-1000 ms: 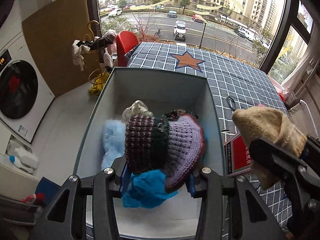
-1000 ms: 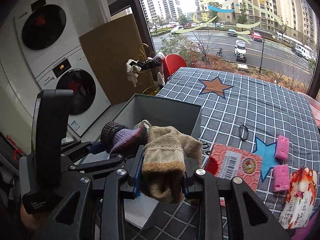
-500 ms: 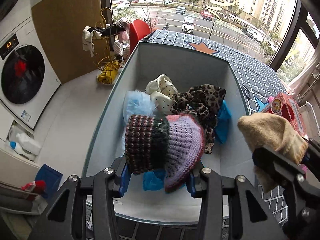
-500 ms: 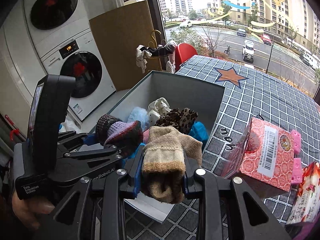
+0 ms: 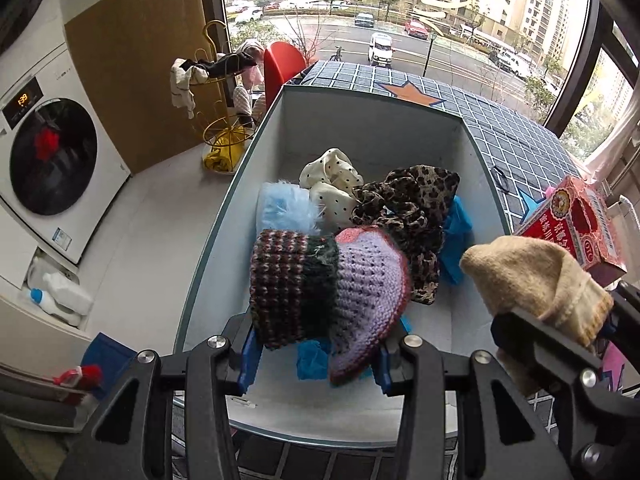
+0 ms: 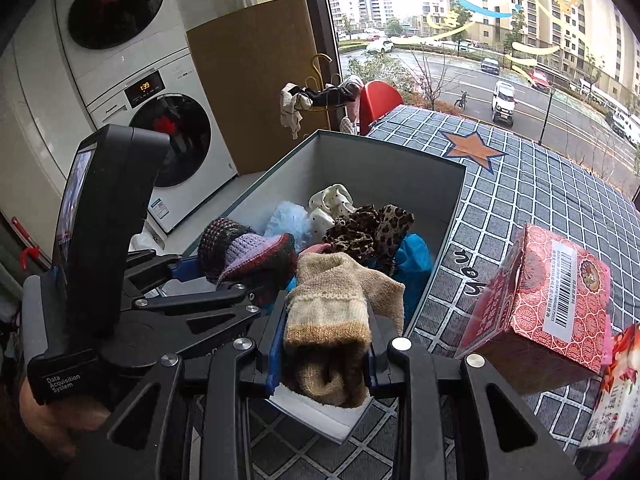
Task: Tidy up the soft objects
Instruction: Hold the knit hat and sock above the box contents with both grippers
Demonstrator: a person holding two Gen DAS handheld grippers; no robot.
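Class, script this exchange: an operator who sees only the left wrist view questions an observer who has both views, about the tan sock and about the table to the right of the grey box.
Operator: My view cuts off the right claw. Is the tan sock gripped squarely?
Observer: Yes. The right claw has both blue pads pressed on the tan sock, which it holds over the near corner of the grey box.
Operator: Is there anything beyond the red carton?
Observer: Yes. Right of the red carton, at the picture's edge, lies a red-and-white printed packet.
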